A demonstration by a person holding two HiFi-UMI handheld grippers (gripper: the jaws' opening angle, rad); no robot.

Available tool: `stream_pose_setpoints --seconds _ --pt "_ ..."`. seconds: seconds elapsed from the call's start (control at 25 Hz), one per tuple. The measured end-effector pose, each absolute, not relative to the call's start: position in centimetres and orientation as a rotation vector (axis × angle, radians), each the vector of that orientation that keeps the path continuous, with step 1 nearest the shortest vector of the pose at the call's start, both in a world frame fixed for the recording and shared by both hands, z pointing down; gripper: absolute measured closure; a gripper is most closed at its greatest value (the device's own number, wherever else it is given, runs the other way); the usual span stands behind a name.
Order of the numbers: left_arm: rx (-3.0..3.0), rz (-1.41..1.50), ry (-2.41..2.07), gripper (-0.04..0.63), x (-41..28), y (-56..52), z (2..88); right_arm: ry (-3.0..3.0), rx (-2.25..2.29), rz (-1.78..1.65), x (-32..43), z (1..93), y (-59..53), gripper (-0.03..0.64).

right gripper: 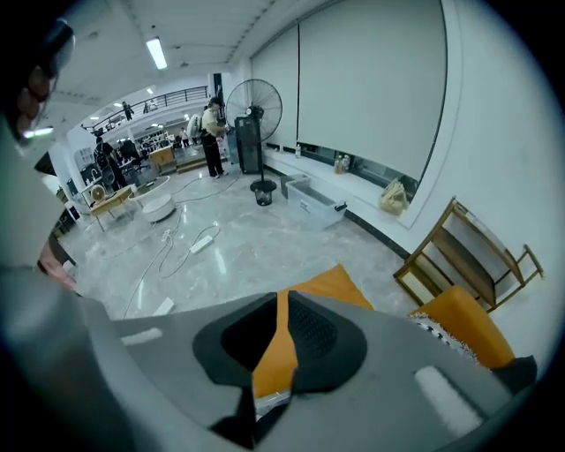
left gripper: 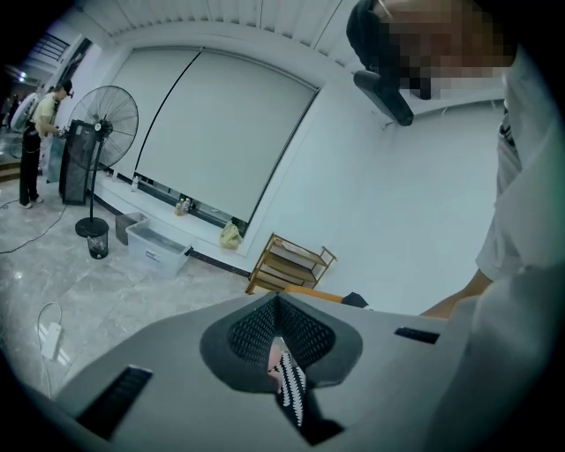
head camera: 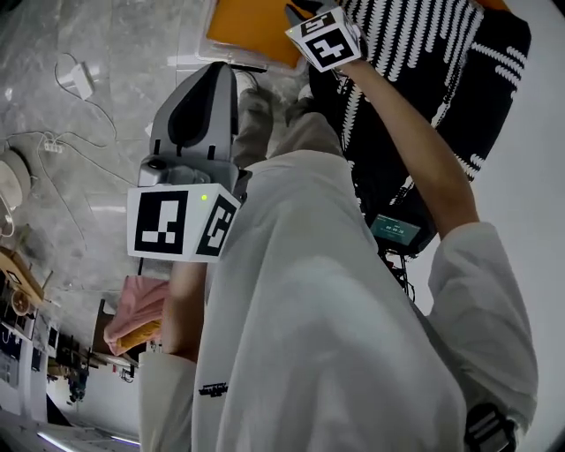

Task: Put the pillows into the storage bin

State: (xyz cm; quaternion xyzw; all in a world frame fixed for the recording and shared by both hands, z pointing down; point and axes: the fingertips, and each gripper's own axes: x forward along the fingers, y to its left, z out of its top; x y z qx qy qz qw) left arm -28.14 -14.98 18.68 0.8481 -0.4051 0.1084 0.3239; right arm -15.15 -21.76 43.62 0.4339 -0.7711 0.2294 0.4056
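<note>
Where it shows, the orange pillow is plain.

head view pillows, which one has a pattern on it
The black pillow with white stripes, at the upper right of the head view. The orange pillow to its left is plain, with no pattern at all.

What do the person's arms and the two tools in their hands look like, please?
The left tongs and right tongs have smooth grey plastic bodies with black mesh-textured pads. Each carries a white cube printed with black square markers, and the left one shows a small green light. The person wears a loose white short-sleeved shirt with a small black print.
</note>
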Motion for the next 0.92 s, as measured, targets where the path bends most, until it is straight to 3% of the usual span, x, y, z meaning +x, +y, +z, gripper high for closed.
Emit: stream_pose_setpoints --seconds 0.2,0.68,0.92 --pt "2.243 0.268 -1.069 0.594 -28.3 -14.7 17.7 -2.052 1.183 0.552 -14.9 36.1 -21.3 0.602" --pt "2.337 0.221 -1.047 0.594 -28.3 -16.0 16.1 -2.285 1.292 0.418 -16.5 20.8 -18.9 0.604" --pt "2.358 0.213 -1.035 0.594 -23.5 -14.9 10.1 -2.285 1.332 0.422 -10.2 11.8 -14.4 0.604"
